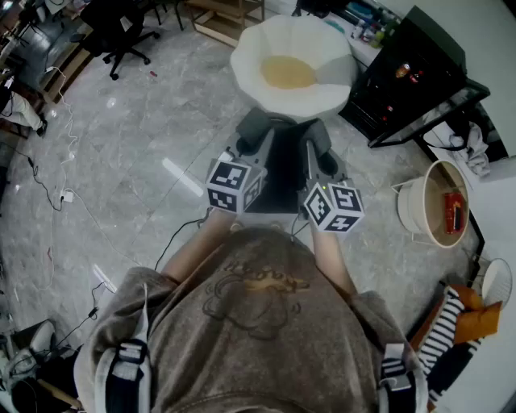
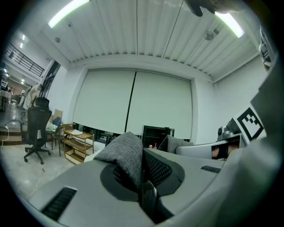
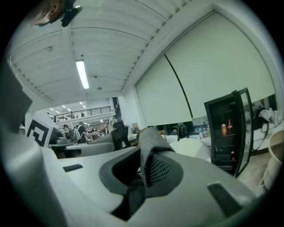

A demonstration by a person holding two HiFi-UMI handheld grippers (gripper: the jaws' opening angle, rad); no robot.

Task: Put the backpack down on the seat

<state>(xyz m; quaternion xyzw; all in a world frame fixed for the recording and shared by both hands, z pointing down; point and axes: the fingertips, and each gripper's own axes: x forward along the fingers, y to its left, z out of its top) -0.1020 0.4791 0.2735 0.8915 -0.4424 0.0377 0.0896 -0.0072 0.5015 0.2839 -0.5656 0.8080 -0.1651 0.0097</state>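
Observation:
In the head view I hold a dark backpack [image 1: 282,173] up in front of me by its two grey shoulder straps. My left gripper [image 1: 260,147] is shut on the left strap [image 1: 252,126], and my right gripper [image 1: 311,155] is shut on the right strap [image 1: 321,134]. Just beyond the backpack stands the seat [image 1: 322,89], a white petal-shaped chair with a yellow cushion [image 1: 288,73]. In the left gripper view a fold of grey strap [image 2: 126,155] rises from my shut left gripper [image 2: 143,179]. The right gripper view shows the same: the grey strap [image 3: 150,148] pinched in my right gripper [image 3: 144,179].
A black glass-door fridge [image 1: 407,77] stands right of the seat. A round white basket [image 1: 439,206] sits on the floor at the right. A black office chair [image 1: 121,32] and a wooden shelf [image 1: 230,16] are at the back. Cables [image 1: 56,193] trail on the floor at the left.

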